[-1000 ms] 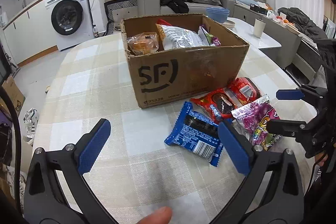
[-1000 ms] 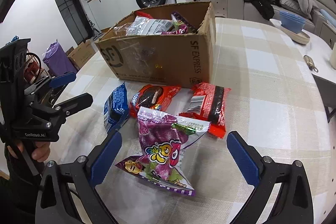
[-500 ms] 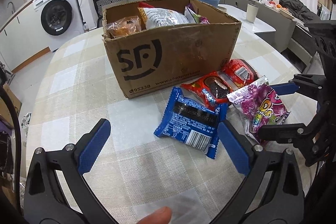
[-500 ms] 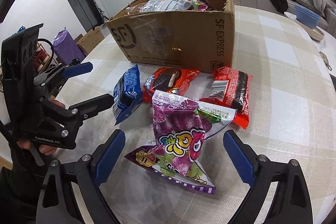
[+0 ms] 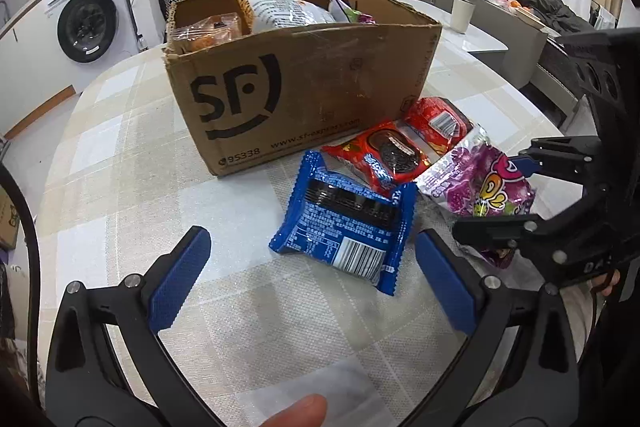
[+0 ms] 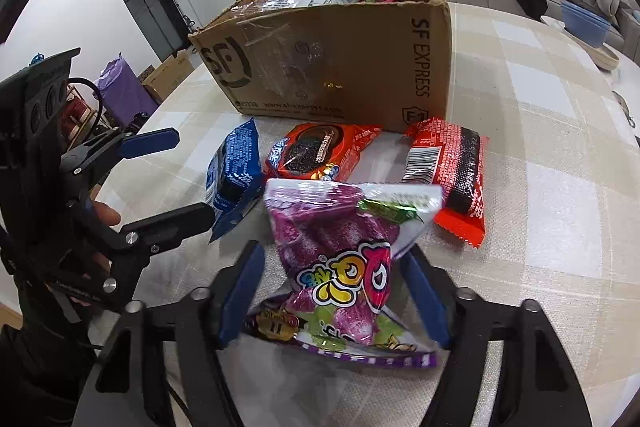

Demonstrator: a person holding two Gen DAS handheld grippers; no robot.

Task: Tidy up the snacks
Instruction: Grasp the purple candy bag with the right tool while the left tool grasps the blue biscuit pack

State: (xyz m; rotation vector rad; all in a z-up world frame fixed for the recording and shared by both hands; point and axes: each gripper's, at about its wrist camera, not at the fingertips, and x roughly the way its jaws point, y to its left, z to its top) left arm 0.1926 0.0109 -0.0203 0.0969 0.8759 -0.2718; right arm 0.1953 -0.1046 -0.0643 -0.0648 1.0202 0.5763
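Where the two blue pads of the right gripper (image 6: 334, 297) have just been closing, a crinkled purple candy bag with cartoon lettering (image 6: 340, 259) is seen between them, pinched at its sides and lying on the beige checked tablecloth (image 6: 552, 227). To its left, the left gripper (image 5: 312, 277) is held wide apart above the cloth, with a blue foil biscuit packet (image 5: 346, 223) lying just ahead of its fingers and nothing between them. Just beyond the purple bag, a red biscuit packet showing a dark round biscuit (image 6: 316, 153) and a red-and-black wrapped bar with a barcode (image 6: 450, 175) are laid side by side. Behind these, touching or nearly so, an open brown cardboard shipping box (image 5: 304, 95) is stood, with several snack bags seen inside it.
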